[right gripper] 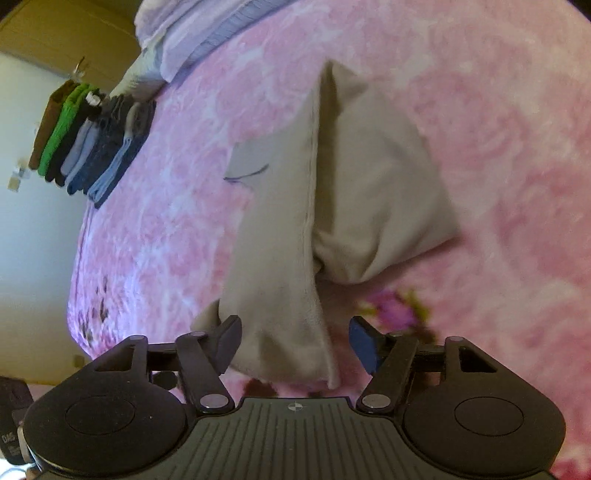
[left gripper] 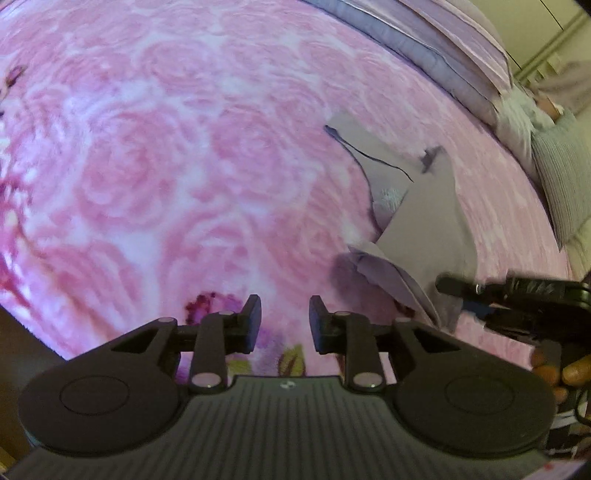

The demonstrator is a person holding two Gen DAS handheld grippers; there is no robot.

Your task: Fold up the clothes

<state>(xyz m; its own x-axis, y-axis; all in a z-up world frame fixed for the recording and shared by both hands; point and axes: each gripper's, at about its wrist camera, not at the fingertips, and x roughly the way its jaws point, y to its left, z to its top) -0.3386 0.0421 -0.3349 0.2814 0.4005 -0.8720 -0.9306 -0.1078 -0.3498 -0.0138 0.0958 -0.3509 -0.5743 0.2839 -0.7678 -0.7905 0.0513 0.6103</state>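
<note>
The near hem of the garment (right gripper: 280,236) is framed by the wide jaws of the right gripper (right gripper: 295,343), its length running straight ahead, while the left gripper (left gripper: 284,321) is held aside, narrow and empty.

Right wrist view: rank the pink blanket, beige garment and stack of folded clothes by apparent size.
1. pink blanket
2. beige garment
3. stack of folded clothes
The stack lies farther from the camera, so its real size is unsure.

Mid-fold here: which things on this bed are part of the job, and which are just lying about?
Job:
- beige cloth garment, partly folded
- stack of folded clothes in brown, green and blue

Lying about:
- lilac and white pillows
- pink rose-patterned blanket, underneath
</note>
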